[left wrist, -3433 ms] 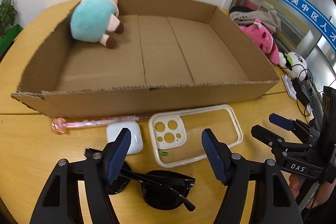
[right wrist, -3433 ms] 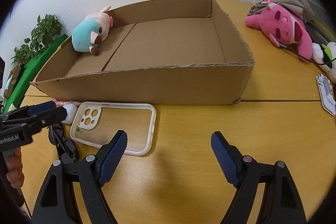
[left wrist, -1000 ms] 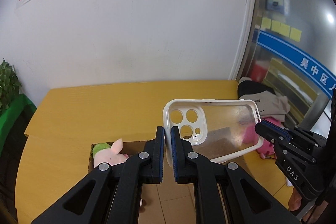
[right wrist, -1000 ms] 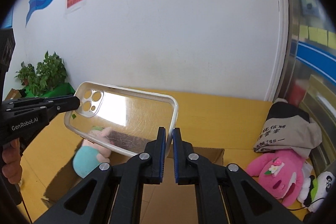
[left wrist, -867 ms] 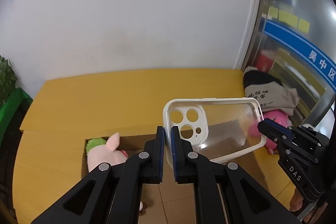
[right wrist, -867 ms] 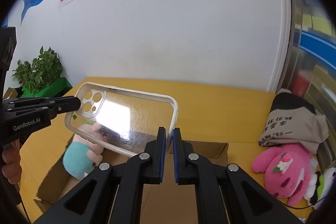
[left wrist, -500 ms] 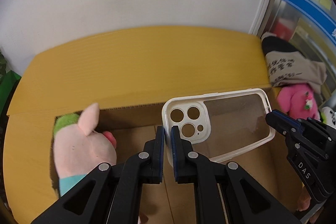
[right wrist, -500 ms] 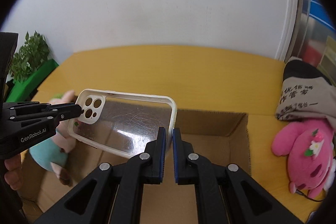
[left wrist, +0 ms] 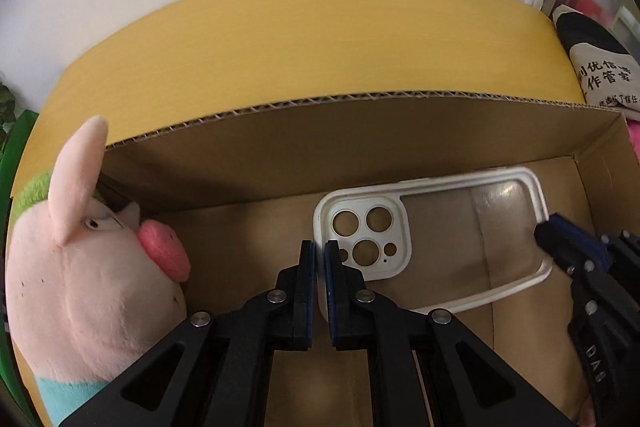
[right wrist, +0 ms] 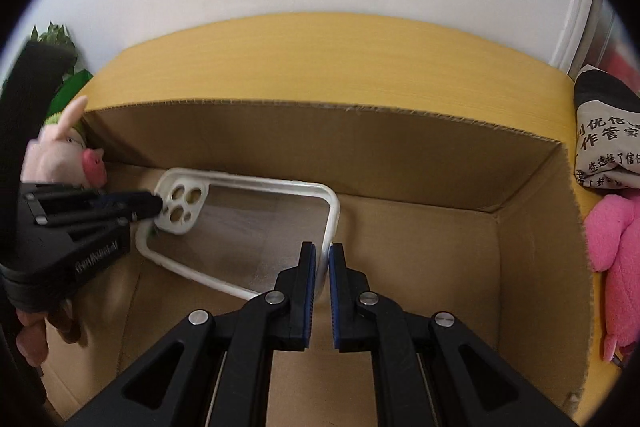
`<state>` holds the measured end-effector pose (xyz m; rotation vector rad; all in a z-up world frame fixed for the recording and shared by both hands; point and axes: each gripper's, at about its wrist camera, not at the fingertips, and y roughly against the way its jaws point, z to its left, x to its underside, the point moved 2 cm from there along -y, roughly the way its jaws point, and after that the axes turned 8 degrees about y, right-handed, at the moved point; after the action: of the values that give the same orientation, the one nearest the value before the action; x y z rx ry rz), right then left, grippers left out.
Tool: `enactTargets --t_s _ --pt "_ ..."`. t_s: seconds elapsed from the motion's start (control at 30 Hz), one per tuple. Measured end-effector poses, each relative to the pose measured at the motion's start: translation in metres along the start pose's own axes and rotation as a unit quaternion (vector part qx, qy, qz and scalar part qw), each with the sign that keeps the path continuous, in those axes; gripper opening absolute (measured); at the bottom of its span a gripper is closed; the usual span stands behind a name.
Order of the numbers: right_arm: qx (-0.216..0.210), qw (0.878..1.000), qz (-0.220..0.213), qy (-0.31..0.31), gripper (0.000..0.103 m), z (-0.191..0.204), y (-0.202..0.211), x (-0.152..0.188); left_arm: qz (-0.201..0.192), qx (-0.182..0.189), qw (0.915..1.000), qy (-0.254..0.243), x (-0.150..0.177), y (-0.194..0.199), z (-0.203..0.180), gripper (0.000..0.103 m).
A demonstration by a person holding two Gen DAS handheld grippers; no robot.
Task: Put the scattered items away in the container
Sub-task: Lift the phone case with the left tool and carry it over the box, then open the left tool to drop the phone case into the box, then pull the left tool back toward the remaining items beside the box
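Observation:
A clear phone case with a white rim (left wrist: pixel 440 239) hangs low inside the cardboard box (left wrist: pixel 360 139), held at both ends. My left gripper (left wrist: pixel 320 263) is shut on its camera-hole end. My right gripper (right wrist: pixel 323 267) is shut on its opposite short edge; the case also shows in the right wrist view (right wrist: pixel 256 227). A pig plush (left wrist: pixel 80 267) in a teal shirt lies in the box's left corner, close beside my left gripper. I cannot tell whether the case touches the box floor.
The box (right wrist: pixel 400 179) sits on a yellow wooden table (left wrist: pixel 320 35) against a white wall. A pink plush (right wrist: pixel 616 247) and a printed cloth bag (right wrist: pixel 608 139) lie right of the box. A green plant (right wrist: pixel 60 39) stands at far left.
Both grippers have carried the phone case down from above the box into it, close to the floor. The pig plush now looms large at the left.

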<state>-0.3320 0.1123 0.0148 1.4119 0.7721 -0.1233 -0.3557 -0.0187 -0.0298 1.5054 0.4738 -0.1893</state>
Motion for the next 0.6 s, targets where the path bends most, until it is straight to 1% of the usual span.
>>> enactTargets --t_s 0.1,0.13,0.17,0.23,0.27,0.3,0.33,0.37,0.4,0.43,0.5,0.53,0.57,0.6 --pt "-0.01 1.0 0.017 -0.002 0.008 0.002 -0.009 0.005 -0.004 0.001 1.0 0.003 0.002 0.003 0.001 0.006" --pt "-0.006 1.0 0.015 0.001 0.008 0.004 -0.009 0.006 -0.006 0.006 0.9999 0.008 0.003 0.006 0.003 0.008" --pt "0.0 1.0 0.012 0.005 0.01 0.005 -0.006 0.006 -0.007 0.008 0.9998 0.014 0.004 0.008 0.005 0.011" --pt "0.003 1.0 0.0 0.009 0.022 0.008 0.005 0.005 -0.01 0.019 0.9995 0.025 0.008 0.02 0.009 0.027" --pt "0.005 1.0 -0.011 0.007 0.035 0.008 0.015 0.004 -0.014 0.028 0.9991 0.028 0.01 0.029 0.01 0.03" --pt "0.008 1.0 -0.025 0.003 0.051 0.007 0.027 0.004 -0.027 0.038 0.9986 0.025 0.014 0.043 0.011 0.038" --pt "0.008 0.999 -0.038 -0.001 0.056 0.006 0.039 0.005 -0.045 0.04 0.998 0.019 0.018 0.058 0.011 0.056" --pt "0.003 0.999 -0.053 -0.007 0.062 0.006 0.054 0.007 -0.072 0.037 0.9967 0.011 0.024 0.079 0.012 0.066" --pt "-0.007 0.997 -0.069 -0.014 0.063 0.005 0.072 0.011 -0.096 0.036 0.9947 0.005 0.029 0.096 0.014 0.08" --pt "-0.018 0.996 -0.083 -0.02 0.065 0.006 0.091 0.017 -0.123 0.038 0.9917 0.0 0.037 0.117 0.017 0.085" --pt "-0.032 0.993 -0.11 -0.028 0.076 0.01 0.129 0.034 -0.17 0.049 0.9842 -0.009 0.059 0.157 0.028 0.085" --pt "-0.034 0.991 -0.123 -0.032 0.078 0.013 0.147 0.044 -0.188 0.055 0.9805 -0.011 0.07 0.174 0.032 0.087" --pt "-0.033 0.99 -0.134 -0.034 0.079 0.018 0.162 0.053 -0.206 0.062 0.9764 -0.011 0.078 0.19 0.033 0.09" --pt "-0.031 0.988 -0.145 -0.036 0.079 0.023 0.179 0.066 -0.225 0.067 0.9719 -0.011 0.089 0.207 0.038 0.097"
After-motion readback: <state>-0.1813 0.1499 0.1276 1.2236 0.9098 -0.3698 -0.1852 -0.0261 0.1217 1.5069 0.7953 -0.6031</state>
